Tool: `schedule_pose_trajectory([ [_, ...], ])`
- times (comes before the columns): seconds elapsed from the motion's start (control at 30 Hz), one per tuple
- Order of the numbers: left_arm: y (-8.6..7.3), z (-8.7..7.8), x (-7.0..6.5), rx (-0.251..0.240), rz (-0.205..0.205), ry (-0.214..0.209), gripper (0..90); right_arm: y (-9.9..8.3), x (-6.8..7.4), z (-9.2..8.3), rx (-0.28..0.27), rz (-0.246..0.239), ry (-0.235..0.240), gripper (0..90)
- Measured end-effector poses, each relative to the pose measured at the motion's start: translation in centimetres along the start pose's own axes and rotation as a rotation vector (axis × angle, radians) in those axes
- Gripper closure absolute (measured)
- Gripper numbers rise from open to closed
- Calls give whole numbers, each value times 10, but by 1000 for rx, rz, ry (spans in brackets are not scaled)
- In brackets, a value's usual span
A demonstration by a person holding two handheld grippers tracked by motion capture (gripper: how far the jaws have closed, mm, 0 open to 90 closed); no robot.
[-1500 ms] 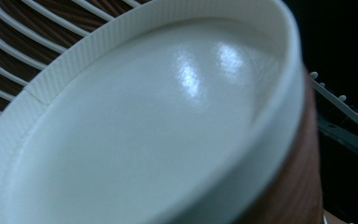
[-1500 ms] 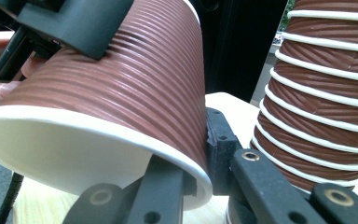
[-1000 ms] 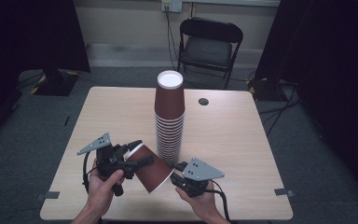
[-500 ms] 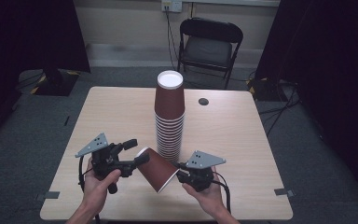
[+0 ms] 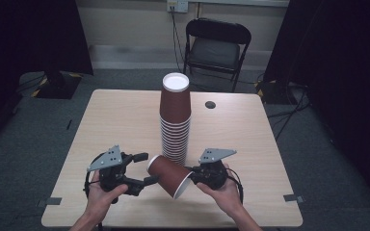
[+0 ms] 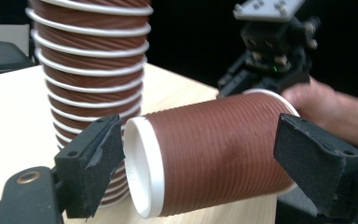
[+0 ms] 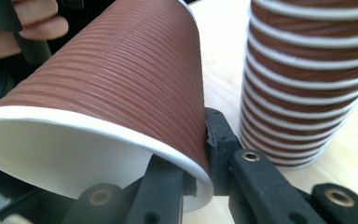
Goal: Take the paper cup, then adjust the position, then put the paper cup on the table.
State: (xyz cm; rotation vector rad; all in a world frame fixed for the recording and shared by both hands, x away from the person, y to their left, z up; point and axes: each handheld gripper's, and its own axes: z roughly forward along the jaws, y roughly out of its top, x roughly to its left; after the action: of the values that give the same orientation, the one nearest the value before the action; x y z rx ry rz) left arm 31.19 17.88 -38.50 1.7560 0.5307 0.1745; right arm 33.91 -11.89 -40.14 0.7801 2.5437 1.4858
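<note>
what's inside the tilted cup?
One jaw of the right gripper, pinching the rim of the cup against the outer jaw. The visible white wall looks bare; the bottom is out of sight.

A brown ribbed paper cup (image 5: 169, 175) lies tilted on its side. It sits just beside a tall stack of cups (image 5: 175, 120)

Ribbed matt brown paper cup (image 6: 214, 154) with smooth white rim; pale wood-grain table (image 5: 120, 125); rough black foam claw pads (image 6: 100, 151).

Looks like a lab or recording studio: black curtains (image 5: 38, 33) on both sides, grey carpet (image 5: 24, 130), lone table (image 5: 120, 120), folding chair (image 5: 217, 45), wall outlet (image 5: 177, 5).
</note>
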Motion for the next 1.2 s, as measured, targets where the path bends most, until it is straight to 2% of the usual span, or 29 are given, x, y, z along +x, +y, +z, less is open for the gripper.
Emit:
schedule_pose_trajectory([
  [0.03, 0, 0, 0, 0, 0, 0, 157, 0, 0, 0, 0, 0, 0, 851],
  [0.07, -1, 3, -3, 33, 40, 7, 157, 0, -1, 2, 42, 3, 18, 851],
  [0.13, -1, 6, -6, 60, 59, -7, 157, 0, -1, 3, 71, 0, 21, 851],
  [0.17, -1, 7, -7, 64, 74, 3, 157, -1, -2, 3, 88, 3, 26, 851],
  [0.3, -2, 8, -9, 88, 95, -4, 158, -2, -5, 5, 118, 8, 28, 851],
  [0.33, -2, 9, -11, 110, 117, -9, 158, -2, -5, 5, 126, 10, 34, 851],
  [0.53, -5, 15, -13, 154, 145, -49, 157, -1, -6, 5, 188, 7, 60, 852],
  [0.57, -7, 18, -14, 162, 154, -58, 157, -1, -7, 6, 214, 2, 73, 852],
  [0.7, -9, 22, -17, 190, 166, -71, 156, -1, -8, 7, 253, 5, 107, 851],
  [0.77, -12, 26, -18, 214, 176, -93, 157, -1, -8, 8, 267, 9, 117, 852],
  [0.83, -12, 27, -20, 223, 189, -85, 155, -1, -8, 9, 270, 6, 116, 852],
  [0.87, -13, 28, -22, 247, 218, -81, 149, -1, -9, 9, 277, -1, 119, 853],
  [0.93, -14, 30, -24, 260, 244, -74, 140, -1, -8, 9, 282, 2, 118, 852],
  [1.0, -15, 32, -25, 278, 266, -85, 122, 0, -9, 10, 293, -3, 126, 853],
  [1.03, -15, 32, -25, 278, 266, -85, 115, 0, -9, 11, 301, -6, 127, 853],
  [1.07, -16, 33, -25, 298, 284, -91, 114, 0, -9, 12, 309, -8, 128, 853],
  [1.1, -17, 34, -25, 297, 271, -90, 115, 0, -9, 13, 313, -2, 136, 853],
  [1.17, -17, 35, -25, 317, 300, -79, 140, 0, -8, 15, 325, 3, 149, 853],
  [1.2, -18, 36, -26, 313, 310, -91, 151, 1, -8, 16, 332, -2, 157, 853],
])
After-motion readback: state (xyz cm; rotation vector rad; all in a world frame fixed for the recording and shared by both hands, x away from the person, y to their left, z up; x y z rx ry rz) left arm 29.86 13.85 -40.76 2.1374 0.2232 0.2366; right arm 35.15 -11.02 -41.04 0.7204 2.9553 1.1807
